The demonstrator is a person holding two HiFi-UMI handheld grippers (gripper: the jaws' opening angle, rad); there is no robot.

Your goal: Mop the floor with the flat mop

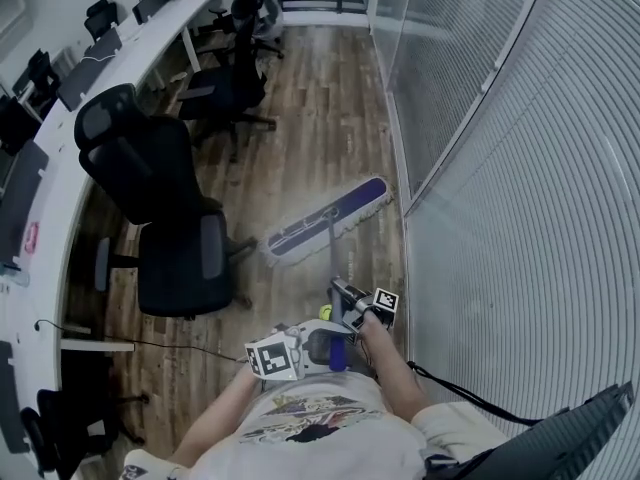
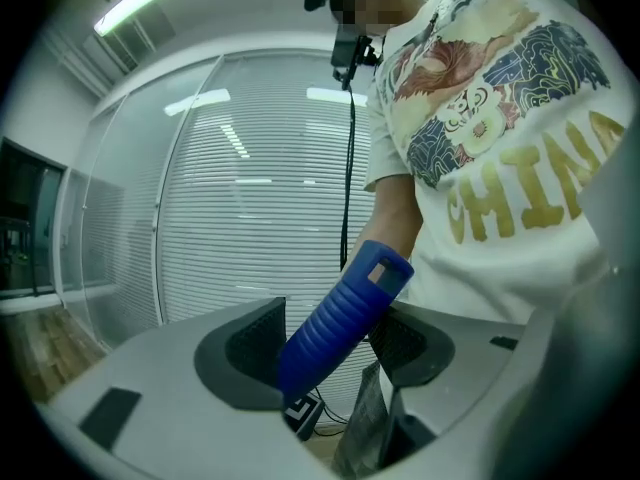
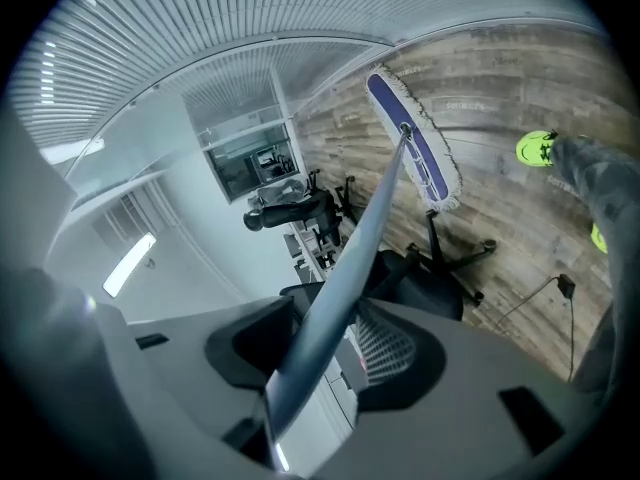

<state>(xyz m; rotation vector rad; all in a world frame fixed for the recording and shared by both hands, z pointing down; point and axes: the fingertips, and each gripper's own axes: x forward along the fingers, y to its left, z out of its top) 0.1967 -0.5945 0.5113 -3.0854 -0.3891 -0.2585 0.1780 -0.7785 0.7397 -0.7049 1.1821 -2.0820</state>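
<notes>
The flat mop's head (image 1: 326,218), purple with a white fringe, lies slanted on the wooden floor near the blinds wall. Its grey pole (image 1: 332,253) runs back toward me. My right gripper (image 1: 346,293) is shut on the pole; in the right gripper view the pole (image 3: 335,308) passes between the pads toward the mop head (image 3: 412,148). My left gripper (image 1: 325,350) sits lower, close to my body, shut on the mop's blue ribbed handle grip (image 2: 340,320). The grip's end pokes up past the jaws.
A black office chair (image 1: 170,238) stands just left of the mop head, with another chair (image 1: 235,83) farther back. A long white desk (image 1: 50,183) runs along the left. The glass wall with blinds (image 1: 500,168) borders the right. A cable (image 1: 150,346) crosses the floor.
</notes>
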